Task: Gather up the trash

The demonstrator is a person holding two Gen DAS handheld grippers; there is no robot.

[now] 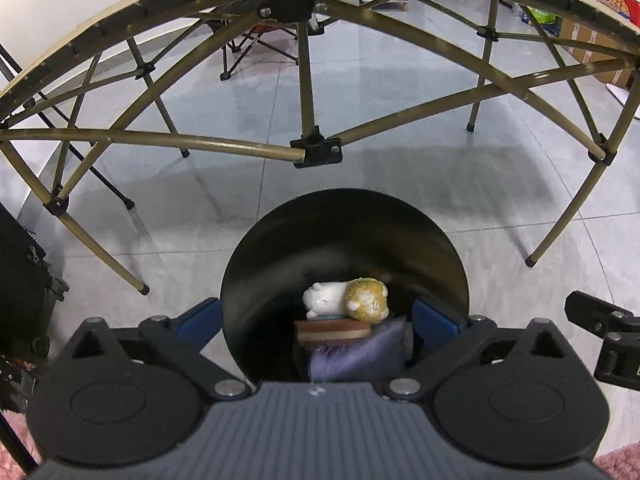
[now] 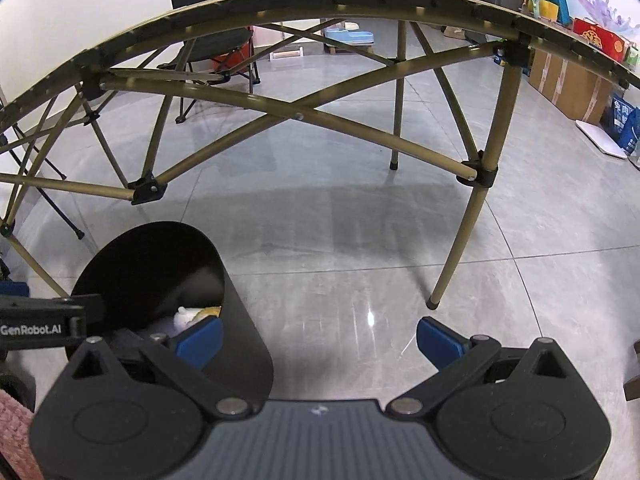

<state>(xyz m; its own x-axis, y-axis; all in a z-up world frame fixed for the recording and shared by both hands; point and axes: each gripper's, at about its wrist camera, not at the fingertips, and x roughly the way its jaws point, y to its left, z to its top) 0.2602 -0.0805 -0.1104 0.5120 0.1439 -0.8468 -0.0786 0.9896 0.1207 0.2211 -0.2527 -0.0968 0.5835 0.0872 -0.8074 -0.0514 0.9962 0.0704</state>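
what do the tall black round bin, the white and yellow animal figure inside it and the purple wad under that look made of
Tall black round bin: probably thin metal or hard plastic, smooth with a dull sheen on its inner wall. White and yellow animal figure: looks like glazed ceramic or resin, glossy and speckled on the yellow part. Purple wad: seemingly cloth, soft folds and a frayed edge.

One text reads clearly: "GenRobot.AI", in pale letters on the black body of the left hand-held gripper (image 2: 40, 326), seen at the left edge of the right wrist view. A blue bag (image 2: 626, 128) by the wall at far right carries white characters, too small and bent to read. The red box (image 2: 598, 38) bears a printed pattern, not legible.
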